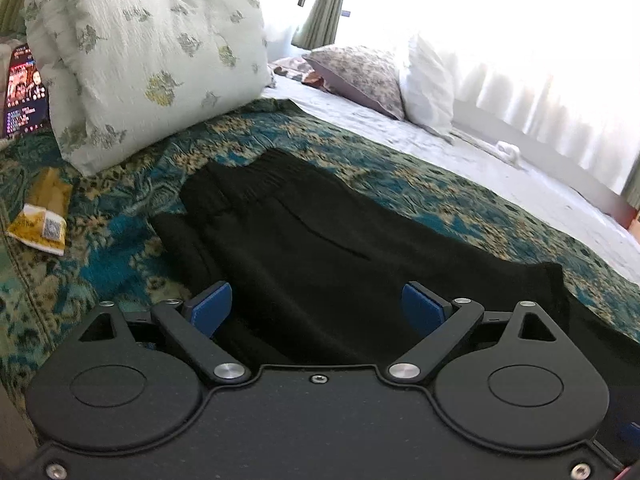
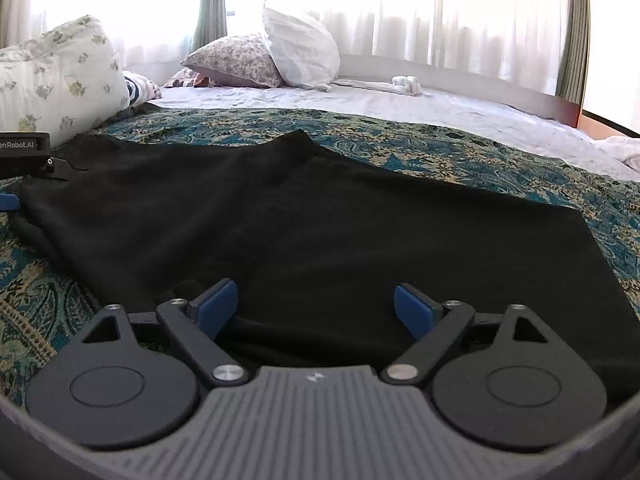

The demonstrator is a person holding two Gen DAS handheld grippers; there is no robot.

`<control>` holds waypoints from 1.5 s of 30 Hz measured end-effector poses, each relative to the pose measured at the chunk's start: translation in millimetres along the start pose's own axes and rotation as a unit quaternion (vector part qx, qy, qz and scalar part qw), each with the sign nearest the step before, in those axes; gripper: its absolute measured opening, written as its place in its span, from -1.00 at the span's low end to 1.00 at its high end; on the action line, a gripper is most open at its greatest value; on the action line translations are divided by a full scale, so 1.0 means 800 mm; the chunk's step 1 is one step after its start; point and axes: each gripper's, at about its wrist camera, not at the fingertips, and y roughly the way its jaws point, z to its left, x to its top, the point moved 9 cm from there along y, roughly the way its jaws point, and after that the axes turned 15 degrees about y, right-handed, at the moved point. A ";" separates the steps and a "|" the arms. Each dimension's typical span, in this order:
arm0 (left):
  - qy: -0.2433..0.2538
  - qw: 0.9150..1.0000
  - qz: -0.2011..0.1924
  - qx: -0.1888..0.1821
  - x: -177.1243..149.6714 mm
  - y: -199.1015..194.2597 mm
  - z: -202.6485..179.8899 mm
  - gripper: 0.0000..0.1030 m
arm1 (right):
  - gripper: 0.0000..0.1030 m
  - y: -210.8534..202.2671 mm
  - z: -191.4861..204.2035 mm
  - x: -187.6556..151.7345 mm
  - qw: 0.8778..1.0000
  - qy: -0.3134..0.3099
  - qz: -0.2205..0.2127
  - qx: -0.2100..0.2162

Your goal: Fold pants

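Observation:
Black pants (image 1: pixel 304 248) lie flat on a teal patterned bedspread (image 1: pixel 420 184), waistband toward the far pillow. My left gripper (image 1: pixel 318 304) hovers over the near part of the pants, open, with nothing between its blue pads (image 1: pixel 210 306). In the right wrist view the same pants (image 2: pixel 320 232) spread wide across the bedspread (image 2: pixel 440 148). My right gripper (image 2: pixel 316 304) stands open over their near edge, its blue pads (image 2: pixel 218 304) not pressing on the cloth. The left gripper's body (image 2: pixel 24 152) shows at the left edge of that view.
A floral pillow (image 1: pixel 140 60) sits at the far left, with a yellow packet (image 1: pixel 44 216) and a lit phone screen (image 1: pixel 26 92) beside it. Further pillows (image 2: pixel 280 56) and a white sheet (image 2: pixel 400 108) lie beyond, under bright curtained windows.

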 end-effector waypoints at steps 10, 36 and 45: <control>-0.055 0.998 -0.015 0.002 0.002 0.014 0.028 0.85 | 0.83 -0.001 -0.001 -0.002 1.000 0.001 -0.011 -0.001; -0.106 0.991 0.021 0.082 0.013 0.074 0.067 0.98 | 0.85 -0.002 -0.003 -0.004 1.000 0.009 -0.021 0.003; -0.150 0.984 -0.012 0.092 0.012 0.052 0.087 -0.65 | 0.85 -0.002 -0.003 -0.004 1.000 0.009 -0.020 0.004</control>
